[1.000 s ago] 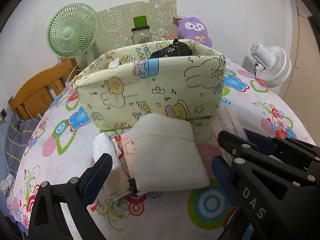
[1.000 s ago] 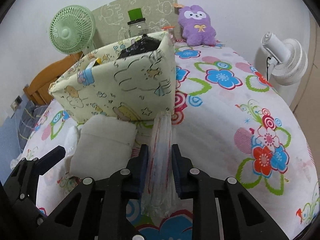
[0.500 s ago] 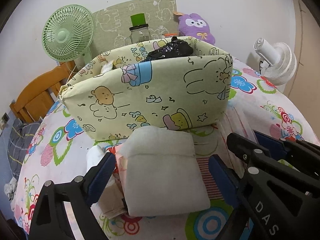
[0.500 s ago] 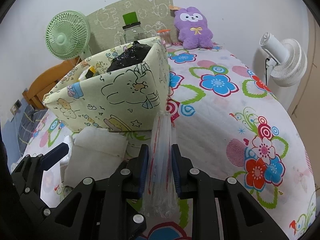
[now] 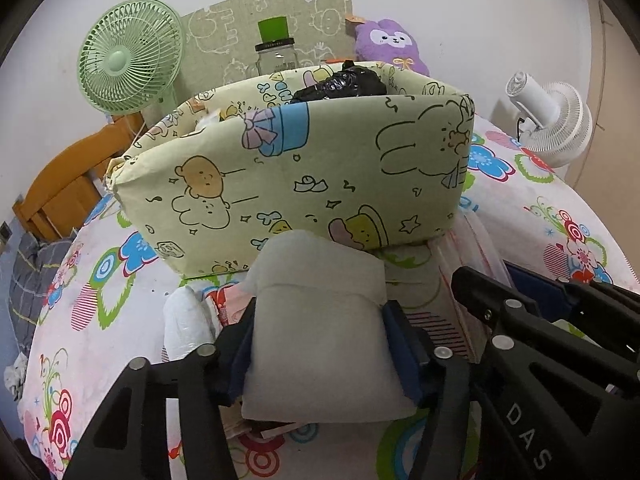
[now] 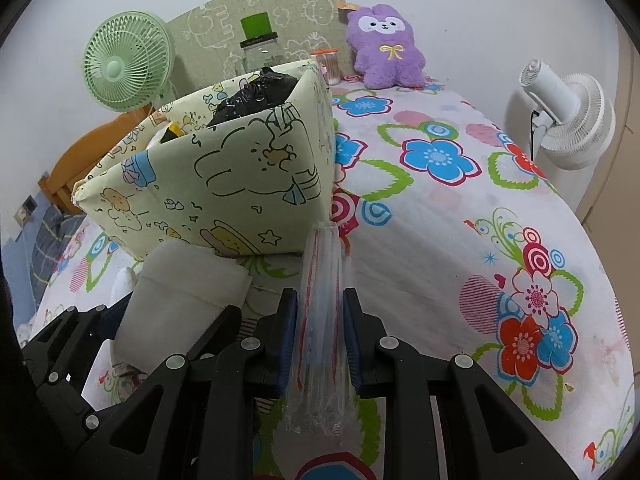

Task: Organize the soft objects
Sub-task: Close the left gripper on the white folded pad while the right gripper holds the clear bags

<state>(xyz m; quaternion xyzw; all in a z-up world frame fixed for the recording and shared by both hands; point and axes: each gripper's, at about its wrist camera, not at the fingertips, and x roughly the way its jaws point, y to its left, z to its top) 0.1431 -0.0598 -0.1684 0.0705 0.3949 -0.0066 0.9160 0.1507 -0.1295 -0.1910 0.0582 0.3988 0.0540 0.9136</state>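
A white folded soft pack (image 5: 320, 344) lies on the flowered bedsheet (image 5: 120, 312) in front of a yellow cartoon-print fabric bin (image 5: 300, 176). My left gripper (image 5: 320, 332) is closing on the pack; both blue pads touch its sides and pinch it slightly. My right gripper (image 6: 320, 320) is shut on a clear plastic packet with red stripes (image 6: 322, 272), held upright just right of the bin (image 6: 224, 188). The white pack (image 6: 180, 292) shows at the lower left of the right wrist view. A black bag (image 5: 344, 82) sits inside the bin.
A crinkled white plastic item (image 5: 184, 324) and pink-striped packets lie beside the pack. Behind the bin stand a green fan (image 5: 128, 56), a green-lidded jar (image 5: 276, 52) and a purple plush (image 6: 386, 46). A white fan (image 6: 568, 112) stands off the bed's right edge, with a wooden headboard (image 5: 60, 184) at the left.
My left gripper's jaws have come in from wide apart onto the sides of the white pack. The right gripper keeps the same hold on the clear packet.
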